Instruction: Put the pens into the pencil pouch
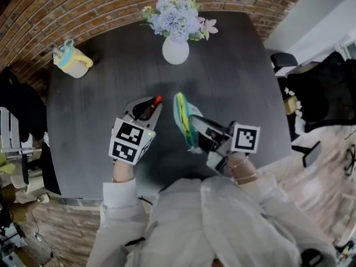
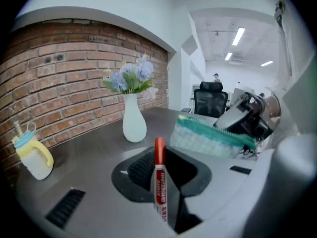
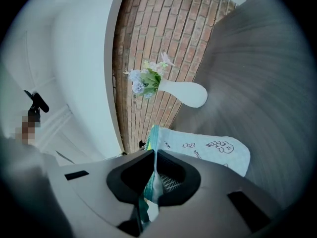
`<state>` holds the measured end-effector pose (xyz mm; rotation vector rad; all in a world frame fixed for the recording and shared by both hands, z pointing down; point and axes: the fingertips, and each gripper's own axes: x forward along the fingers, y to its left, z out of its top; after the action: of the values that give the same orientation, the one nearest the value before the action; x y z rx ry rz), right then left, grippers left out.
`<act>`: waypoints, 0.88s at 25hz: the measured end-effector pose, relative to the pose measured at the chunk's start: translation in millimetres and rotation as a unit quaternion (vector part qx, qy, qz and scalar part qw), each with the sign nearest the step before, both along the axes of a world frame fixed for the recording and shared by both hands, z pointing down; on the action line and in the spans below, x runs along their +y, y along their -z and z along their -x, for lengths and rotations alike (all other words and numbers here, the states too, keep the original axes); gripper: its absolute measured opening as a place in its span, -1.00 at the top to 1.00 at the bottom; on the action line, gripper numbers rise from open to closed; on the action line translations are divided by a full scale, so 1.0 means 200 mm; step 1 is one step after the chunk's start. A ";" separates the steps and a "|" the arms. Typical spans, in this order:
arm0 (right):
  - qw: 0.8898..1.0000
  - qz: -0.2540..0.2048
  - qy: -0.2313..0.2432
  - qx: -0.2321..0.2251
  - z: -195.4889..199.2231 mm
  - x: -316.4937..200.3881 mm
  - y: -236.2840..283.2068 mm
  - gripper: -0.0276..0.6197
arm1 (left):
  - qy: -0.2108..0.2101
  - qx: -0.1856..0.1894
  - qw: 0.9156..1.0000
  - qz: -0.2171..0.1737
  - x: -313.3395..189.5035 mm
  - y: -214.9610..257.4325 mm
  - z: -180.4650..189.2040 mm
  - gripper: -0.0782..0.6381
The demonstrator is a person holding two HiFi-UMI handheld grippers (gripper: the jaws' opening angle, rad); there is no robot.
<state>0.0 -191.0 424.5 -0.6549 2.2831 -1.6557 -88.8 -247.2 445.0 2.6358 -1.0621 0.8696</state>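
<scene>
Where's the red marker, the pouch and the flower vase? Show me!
red marker (image 2: pixel 159 181): left gripper view, its labelled barrel.
pouch (image 3: pixel 213 150): right gripper view, its printed side.
vase (image 1: pixel 176 52): head view, its white belly.

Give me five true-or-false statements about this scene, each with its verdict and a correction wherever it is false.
1. The left gripper holds a red-capped marker. True.
2. The right gripper is empty. False: its jaws are shut on the edge of the pouch.
3. The vase lies tipped over. False: it stands upright on the table, with flowers in it.
4. The marker is inside the pouch. False: it is in the left gripper, outside the pouch.
5. A yellow cup stands near the table's far left corner. True.
</scene>
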 end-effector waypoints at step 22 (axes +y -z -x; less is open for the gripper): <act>1.000 -0.001 0.001 -0.019 0.01 0.08 0.04 0.85 | 0.028 0.361 0.918 -0.160 0.19 0.88 -0.25 0.60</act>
<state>-2.7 -174.7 417.1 -0.6162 2.2596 -1.6518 -39.0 -208.4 268.3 2.7653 -1.1039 -0.3329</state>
